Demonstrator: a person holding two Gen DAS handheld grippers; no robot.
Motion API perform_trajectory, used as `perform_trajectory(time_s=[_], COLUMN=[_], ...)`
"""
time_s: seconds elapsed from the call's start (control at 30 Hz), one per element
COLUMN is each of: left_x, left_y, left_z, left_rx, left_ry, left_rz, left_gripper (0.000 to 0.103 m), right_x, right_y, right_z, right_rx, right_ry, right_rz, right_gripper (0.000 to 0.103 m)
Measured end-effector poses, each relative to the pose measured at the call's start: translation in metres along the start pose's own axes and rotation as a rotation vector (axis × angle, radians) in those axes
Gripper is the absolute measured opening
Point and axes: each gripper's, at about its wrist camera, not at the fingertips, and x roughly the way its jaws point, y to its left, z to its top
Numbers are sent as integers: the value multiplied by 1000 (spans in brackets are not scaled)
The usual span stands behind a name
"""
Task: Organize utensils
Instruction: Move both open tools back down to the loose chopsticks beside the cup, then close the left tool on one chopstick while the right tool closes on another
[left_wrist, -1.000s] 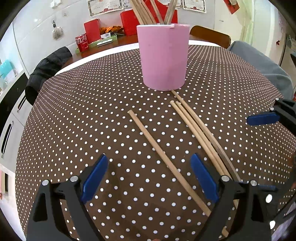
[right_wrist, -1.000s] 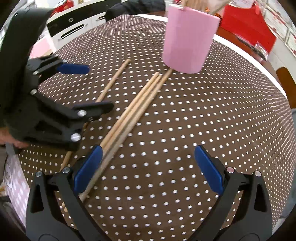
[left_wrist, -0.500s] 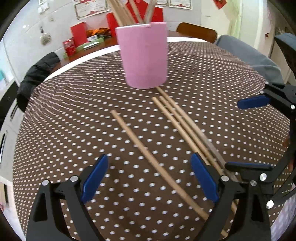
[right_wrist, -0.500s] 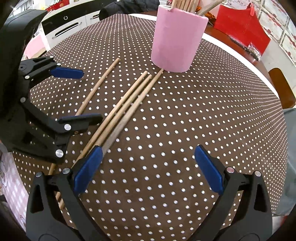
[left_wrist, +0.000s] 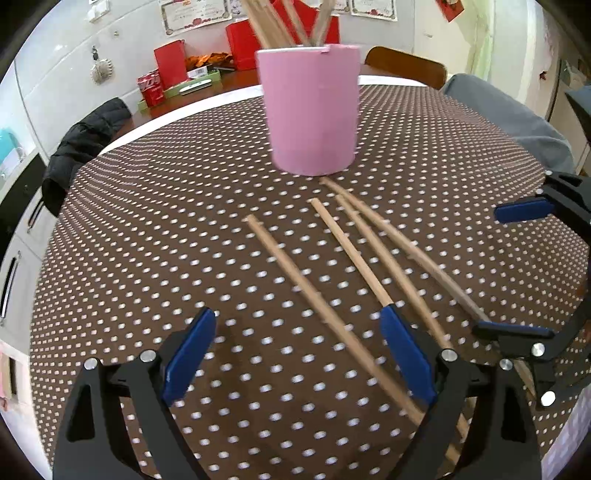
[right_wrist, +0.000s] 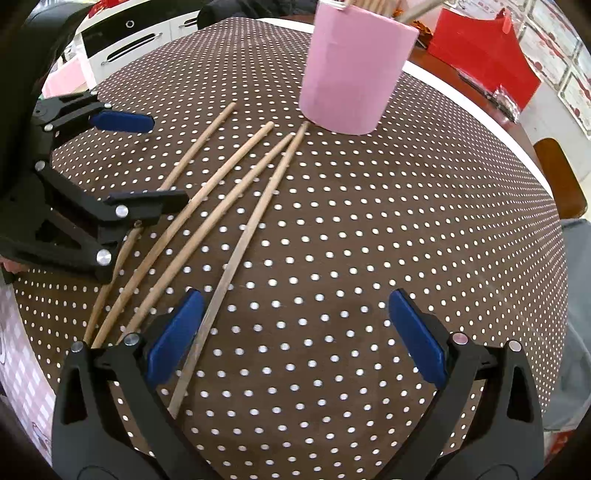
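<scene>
Each view taken low over the dotted tablecloth (left_wrist: 129, 258), aimed forward along gripper fingers, pink holder (left_wrist: 310, 110) (right_wrist: 354, 70) and loose chopsticks (right_wrist: 236, 192) shared — opposing gripper seen sideways in each.

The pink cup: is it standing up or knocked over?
Upright. The pink cup stands on its base, chopsticks poking from its open top.

Brown tablecloth (left_wrist: 147, 236) with white polka dots, plain pink cup (left_wrist: 310, 110), 4 pale tan wooden chopsticks (right_wrist: 236, 177), black grippers with blue pads (right_wrist: 173, 339), red boxes (left_wrist: 170, 62) and black jacket (left_wrist: 88, 136) behind.
</scene>
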Motion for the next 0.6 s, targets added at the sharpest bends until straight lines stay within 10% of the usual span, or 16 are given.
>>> perform_trajectory(time_s=[0.23, 0.6], left_x=[-3, -7], left_y=[-22, -6], left_z=[-2, -6], left_rx=[55, 15], left_ry=[-6, 19], left_rz=[-92, -27], left_gripper=[82, 82], right_x=[-1, 12], right_y=[-27, -33], right_z=[-3, 1], right_rx=[45, 103], right_ry=[2, -32], right_rz=[-24, 18], right_gripper=[97, 97])
